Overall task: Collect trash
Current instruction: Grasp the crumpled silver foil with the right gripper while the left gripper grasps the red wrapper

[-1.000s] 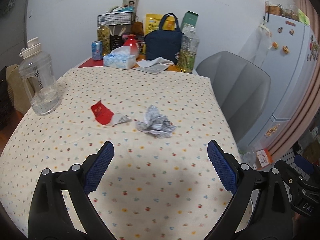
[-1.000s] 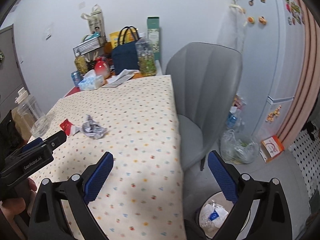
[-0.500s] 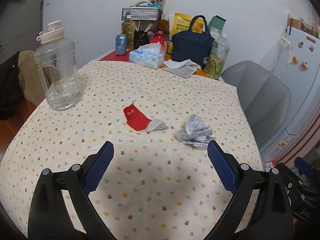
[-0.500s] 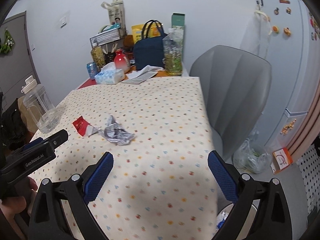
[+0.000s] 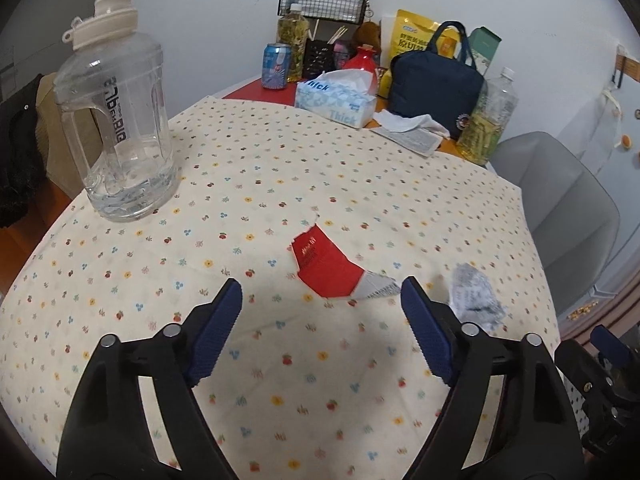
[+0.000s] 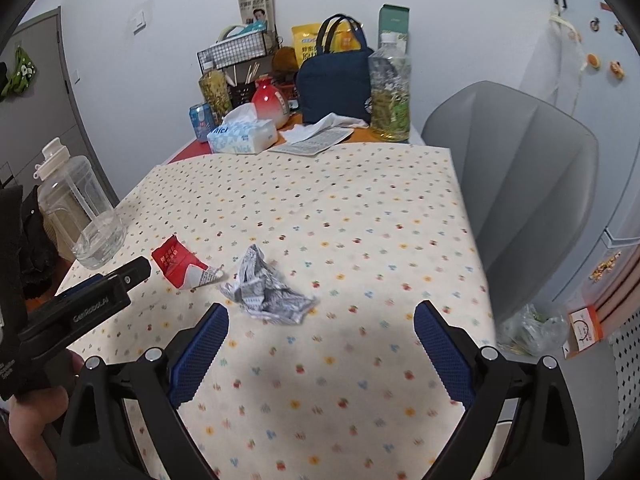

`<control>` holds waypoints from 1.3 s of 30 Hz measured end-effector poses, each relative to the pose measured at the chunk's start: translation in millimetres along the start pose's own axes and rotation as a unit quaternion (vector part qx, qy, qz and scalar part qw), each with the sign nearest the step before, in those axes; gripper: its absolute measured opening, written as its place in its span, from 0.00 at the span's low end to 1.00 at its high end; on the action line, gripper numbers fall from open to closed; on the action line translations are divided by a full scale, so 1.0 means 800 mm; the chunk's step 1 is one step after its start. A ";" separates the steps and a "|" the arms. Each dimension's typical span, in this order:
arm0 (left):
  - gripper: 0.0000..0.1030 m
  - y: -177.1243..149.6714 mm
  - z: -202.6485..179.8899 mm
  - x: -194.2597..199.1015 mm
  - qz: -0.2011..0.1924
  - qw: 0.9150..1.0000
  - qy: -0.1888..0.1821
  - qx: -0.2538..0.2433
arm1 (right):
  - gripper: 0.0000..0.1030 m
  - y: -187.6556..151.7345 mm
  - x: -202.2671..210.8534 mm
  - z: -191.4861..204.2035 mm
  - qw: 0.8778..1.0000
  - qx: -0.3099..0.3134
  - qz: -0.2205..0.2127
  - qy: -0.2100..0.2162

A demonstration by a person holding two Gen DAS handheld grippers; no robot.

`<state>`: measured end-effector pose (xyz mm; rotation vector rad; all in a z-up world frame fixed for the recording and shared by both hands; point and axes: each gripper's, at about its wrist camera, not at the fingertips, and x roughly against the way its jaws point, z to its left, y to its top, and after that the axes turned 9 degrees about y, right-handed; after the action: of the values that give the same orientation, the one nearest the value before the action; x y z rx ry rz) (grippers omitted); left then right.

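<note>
A torn red wrapper (image 5: 326,270) lies flat on the flowered tablecloth (image 5: 280,184), just ahead of my left gripper (image 5: 321,332), which is open and empty above the cloth. A crumpled grey paper ball (image 5: 474,298) lies to the wrapper's right, beside the left gripper's right finger. In the right wrist view the paper ball (image 6: 266,290) sits just ahead of my open, empty right gripper (image 6: 320,356), a little left of its middle, with the red wrapper (image 6: 180,264) further left. The left gripper's body (image 6: 86,306) shows at the left edge there.
A big clear water jug (image 5: 116,128) stands at the table's left. A tissue box (image 5: 336,98), can (image 5: 276,66), navy bag (image 5: 436,80) and bottles crowd the far end. A grey chair (image 6: 516,184) stands right of the table, with a plastic bag (image 6: 532,328) on the floor.
Both grippers have moved forward and left over the table, closer to the trash. The red wrapper now lies between the left fingers' line; the floor bin has left the right view.
</note>
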<state>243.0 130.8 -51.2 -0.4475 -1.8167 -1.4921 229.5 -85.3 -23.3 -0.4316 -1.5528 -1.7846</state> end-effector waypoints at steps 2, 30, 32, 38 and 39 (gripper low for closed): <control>0.72 0.004 0.003 -0.014 0.007 1.000 0.003 0.004 | 0.89 0.004 -0.011 0.003 1.000 0.001 0.004 0.002; 0.04 0.015 0.000 -0.073 0.039 0.999 0.022 0.001 | 0.29 0.010 -0.099 0.028 0.996 0.012 0.073 0.051; 0.04 0.013 -0.004 -0.059 0.032 0.999 0.018 -0.003 | 0.29 0.009 -0.088 0.026 0.996 0.009 0.069 0.050; 0.04 0.005 -0.022 -0.015 0.013 1.000 0.010 -0.016 | 0.29 0.003 -0.033 0.010 0.998 -0.004 0.041 0.039; 0.04 0.002 -0.026 -0.007 0.010 1.000 0.007 -0.018 | 0.29 0.000 -0.024 0.004 0.999 -0.009 0.039 0.037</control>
<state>254.3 112.4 -52.4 -0.4705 -1.7726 -1.5130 242.0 -76.6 -35.1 -0.4238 -1.4521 -1.7364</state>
